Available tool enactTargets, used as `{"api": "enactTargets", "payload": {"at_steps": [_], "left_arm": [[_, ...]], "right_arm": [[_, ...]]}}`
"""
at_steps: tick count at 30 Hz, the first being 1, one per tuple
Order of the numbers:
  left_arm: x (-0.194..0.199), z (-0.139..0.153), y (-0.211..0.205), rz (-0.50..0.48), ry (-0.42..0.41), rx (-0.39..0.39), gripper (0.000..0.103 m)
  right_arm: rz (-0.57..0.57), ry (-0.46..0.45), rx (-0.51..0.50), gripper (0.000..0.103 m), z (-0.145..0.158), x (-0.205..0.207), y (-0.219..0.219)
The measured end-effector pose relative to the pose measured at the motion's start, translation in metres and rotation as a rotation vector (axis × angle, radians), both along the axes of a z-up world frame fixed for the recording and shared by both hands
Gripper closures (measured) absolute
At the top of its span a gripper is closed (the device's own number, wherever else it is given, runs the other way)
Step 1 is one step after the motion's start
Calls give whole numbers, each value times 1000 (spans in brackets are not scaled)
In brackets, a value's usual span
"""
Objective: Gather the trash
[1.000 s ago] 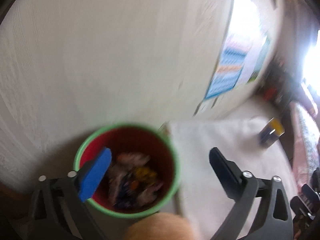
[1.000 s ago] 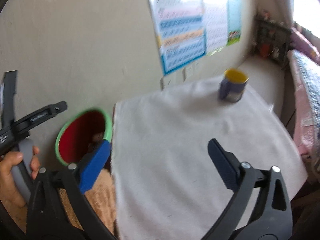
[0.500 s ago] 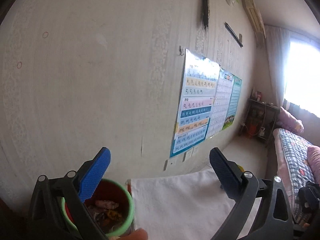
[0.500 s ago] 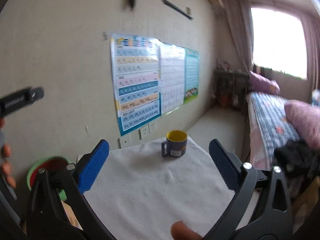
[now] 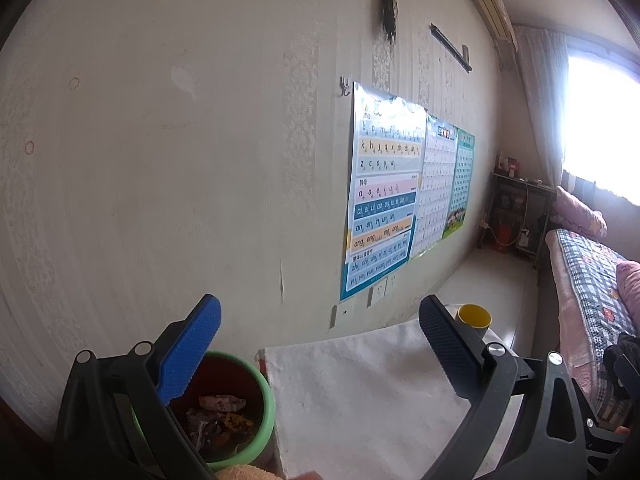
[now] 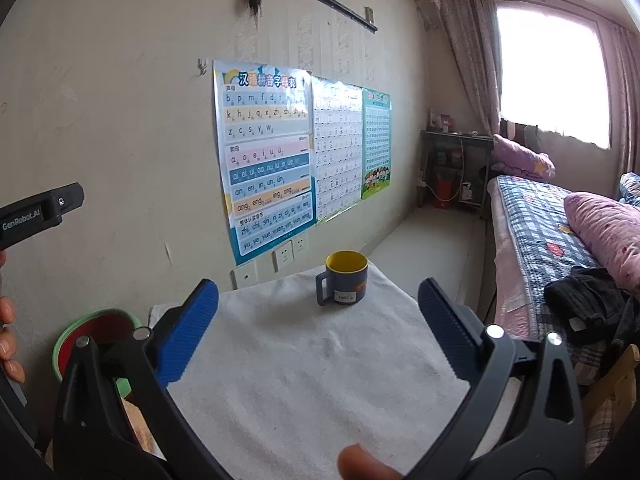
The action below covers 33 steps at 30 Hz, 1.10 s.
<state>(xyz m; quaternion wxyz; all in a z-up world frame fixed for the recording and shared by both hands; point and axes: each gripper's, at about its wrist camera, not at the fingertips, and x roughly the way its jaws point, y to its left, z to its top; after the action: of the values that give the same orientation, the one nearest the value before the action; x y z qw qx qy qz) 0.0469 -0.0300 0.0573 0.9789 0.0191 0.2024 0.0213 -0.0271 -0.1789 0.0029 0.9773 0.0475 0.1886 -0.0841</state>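
Note:
A green-rimmed red bin (image 5: 262, 396) stands on the floor against the wall, left of the table, with several crumpled wrappers (image 5: 224, 414) inside. My left gripper (image 5: 320, 332) hangs open and empty, high above the bin and the table's left edge. From the right wrist the same bin (image 6: 100, 318) shows at lower left, partly behind a finger. My right gripper (image 6: 318, 320) is open and empty over the white-clothed table (image 6: 304, 368), pointing at a blue mug (image 6: 344, 284) with a yellow inside. No trash is visible on the cloth.
Posters (image 6: 266, 152) and wall sockets (image 6: 286, 256) line the wall behind the table. A bed with a plaid quilt (image 6: 532, 232) and pink pillows runs along the right. A dark shelf (image 6: 452, 164) stands under the bright window. A hand (image 6: 8, 336) holds the other gripper at far left.
Both grippers have lifted and tilted up from looking down at the bin and cloth, so the wall and room now fill the views. Both stayed open.

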Motion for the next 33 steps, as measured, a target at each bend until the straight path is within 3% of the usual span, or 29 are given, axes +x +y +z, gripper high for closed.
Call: {"api": "enactTargets", "payload": {"at_steps": [33], "left_arm": [[10,-12,1,14,57,8,8]], "right_arm": [[9,65,27,5,-13,6,2]]}}
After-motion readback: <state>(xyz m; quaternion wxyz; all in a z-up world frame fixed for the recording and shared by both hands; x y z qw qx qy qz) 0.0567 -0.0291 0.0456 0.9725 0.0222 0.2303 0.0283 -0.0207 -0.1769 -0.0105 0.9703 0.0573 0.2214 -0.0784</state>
